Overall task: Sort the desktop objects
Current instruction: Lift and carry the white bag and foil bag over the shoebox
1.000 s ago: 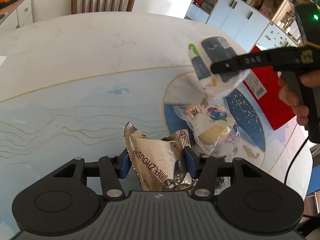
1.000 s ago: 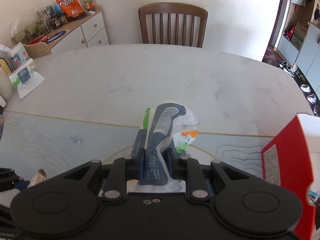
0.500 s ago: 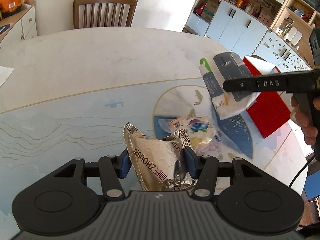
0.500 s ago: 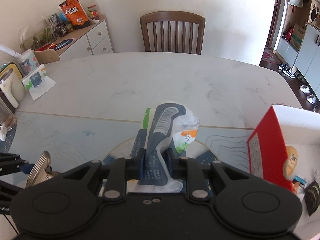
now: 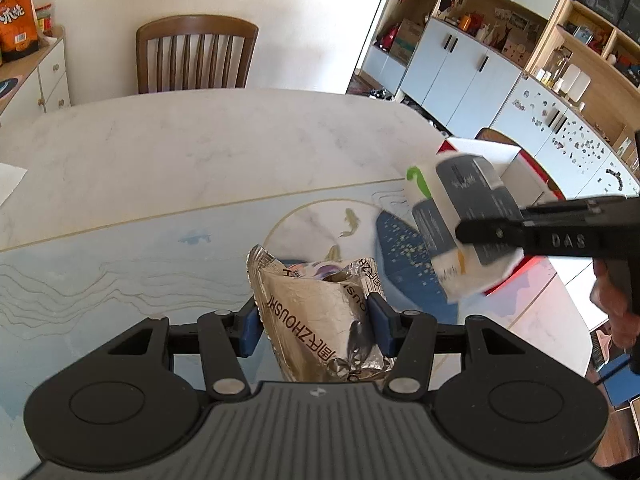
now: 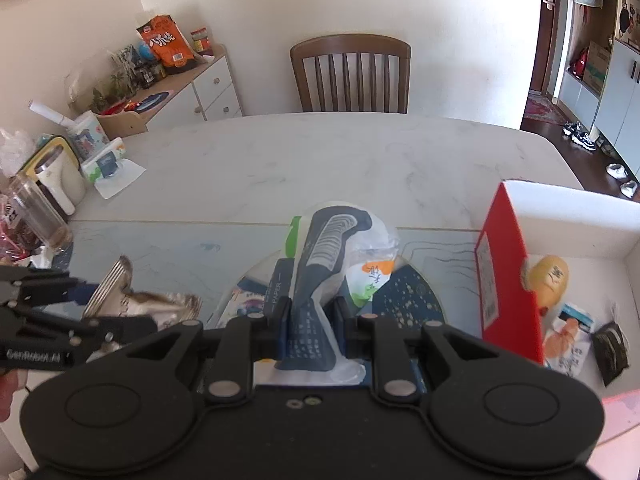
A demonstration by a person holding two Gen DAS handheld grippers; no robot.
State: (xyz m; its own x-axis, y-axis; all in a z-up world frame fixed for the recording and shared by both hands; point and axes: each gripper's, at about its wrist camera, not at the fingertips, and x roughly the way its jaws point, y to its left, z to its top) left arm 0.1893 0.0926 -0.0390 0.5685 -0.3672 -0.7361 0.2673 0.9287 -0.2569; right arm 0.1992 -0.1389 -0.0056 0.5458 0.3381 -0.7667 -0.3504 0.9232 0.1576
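My left gripper (image 5: 314, 322) is shut on a crumpled silver snack bag (image 5: 320, 316), held above the blue table mat (image 5: 120, 272). The same silver snack bag (image 6: 132, 304) shows at the left of the right wrist view, in the left gripper (image 6: 86, 294). My right gripper (image 6: 310, 316) is shut on a white tissue pack (image 6: 332, 264) with grey and green print. In the left wrist view that tissue pack (image 5: 460, 224) hangs in the right gripper (image 5: 472, 234), beside a red and white box (image 5: 516, 160). The box (image 6: 508, 280) is open on top and holds several small packets.
A clear-wrapped snack (image 5: 316, 269) lies on the mat, mostly hidden behind the silver bag. A second tissue pack (image 6: 106, 162), a glass jar (image 6: 36, 216) and cups crowd the table's left edge. A wooden chair (image 6: 352, 74) stands at the far side.
Both grippers have risen with their loads. The right gripper has carried the tissue pack to the right, so the open box now shows its inside. The clear-wrapped snack has slipped behind the silver bag.
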